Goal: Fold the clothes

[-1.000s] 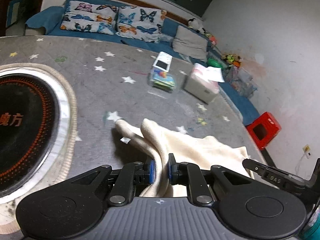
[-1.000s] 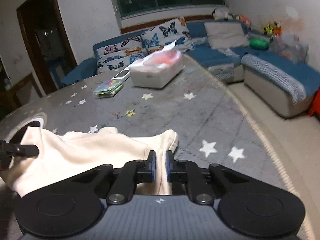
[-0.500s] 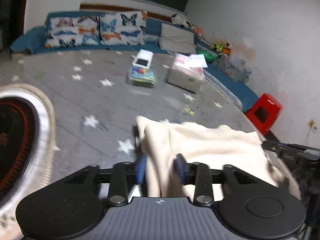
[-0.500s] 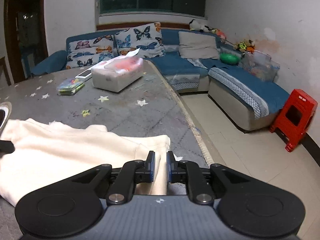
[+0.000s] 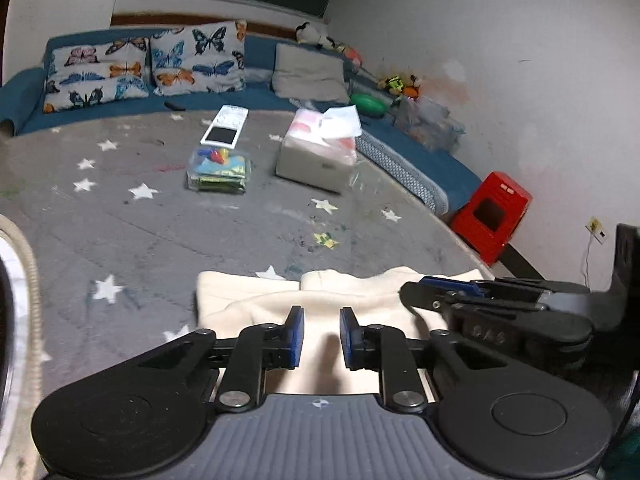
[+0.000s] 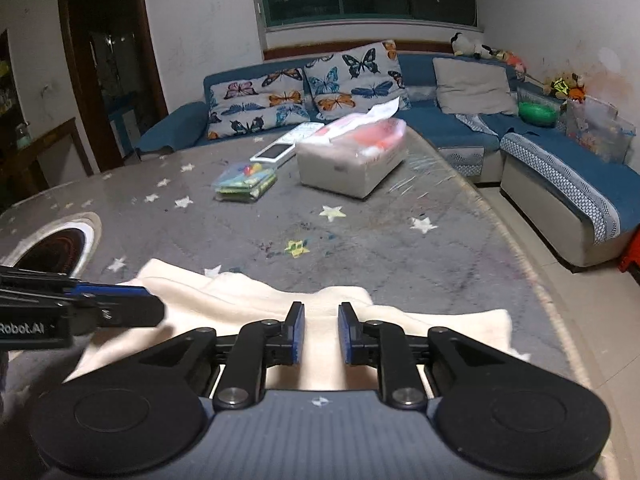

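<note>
Cream garment [image 5: 320, 300] lies flat, folded, on the near edge of the grey star-print table cover [image 5: 160, 220]. Left gripper [image 5: 320, 338] over it, blue pads apart with a gap, jaws closing, cloth seen under the gap but not pinched. Right gripper [image 6: 320, 334] just beside it over the same garment, pads apart, jaws opening, nothing pinched. Tissue box [image 6: 352, 160], clear card case [image 6: 246, 180] and white phone [image 6: 276, 152] sit farther back, well apart from the garment.
</note>
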Motion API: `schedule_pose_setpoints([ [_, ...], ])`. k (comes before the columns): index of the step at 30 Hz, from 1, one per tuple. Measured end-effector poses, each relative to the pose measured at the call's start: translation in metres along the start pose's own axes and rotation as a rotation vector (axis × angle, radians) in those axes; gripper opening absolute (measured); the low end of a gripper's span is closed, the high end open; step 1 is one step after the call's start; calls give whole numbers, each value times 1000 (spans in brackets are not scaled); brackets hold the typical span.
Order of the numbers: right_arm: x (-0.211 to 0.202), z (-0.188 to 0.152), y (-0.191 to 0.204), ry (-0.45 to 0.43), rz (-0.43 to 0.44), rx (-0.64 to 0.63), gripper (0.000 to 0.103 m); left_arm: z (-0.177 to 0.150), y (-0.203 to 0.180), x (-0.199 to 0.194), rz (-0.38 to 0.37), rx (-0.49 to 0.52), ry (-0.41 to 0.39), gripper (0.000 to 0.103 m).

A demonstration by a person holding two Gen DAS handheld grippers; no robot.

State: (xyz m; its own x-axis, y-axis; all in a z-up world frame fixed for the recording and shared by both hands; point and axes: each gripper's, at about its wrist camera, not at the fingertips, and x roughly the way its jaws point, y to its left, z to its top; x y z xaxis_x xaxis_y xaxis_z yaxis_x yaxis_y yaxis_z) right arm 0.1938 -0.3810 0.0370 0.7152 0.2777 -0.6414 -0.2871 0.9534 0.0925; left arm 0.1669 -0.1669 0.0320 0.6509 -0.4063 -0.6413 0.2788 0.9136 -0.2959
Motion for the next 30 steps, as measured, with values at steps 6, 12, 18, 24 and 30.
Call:
schedule_pose_setpoints([
  [6,-2,-7,7,-34,-8,-43,40,1,6,19,12,-11,11,21],
  [12,-35,-22,6,-45,12,-67,45,-8,4,0,5,7,-12,22],
  [18,-86,-52,-3,-55,3,-61,45,-30,-11,-28,-25,61,-27,22],
  [24,-110,-79,-18,-48,-25,-10,44,-53,-18,-40,-16,117,-27,22],
  [30,-116,-76,-12,-66,-35,-9,46,-60,-17,-54,10,120,-54,34],
])
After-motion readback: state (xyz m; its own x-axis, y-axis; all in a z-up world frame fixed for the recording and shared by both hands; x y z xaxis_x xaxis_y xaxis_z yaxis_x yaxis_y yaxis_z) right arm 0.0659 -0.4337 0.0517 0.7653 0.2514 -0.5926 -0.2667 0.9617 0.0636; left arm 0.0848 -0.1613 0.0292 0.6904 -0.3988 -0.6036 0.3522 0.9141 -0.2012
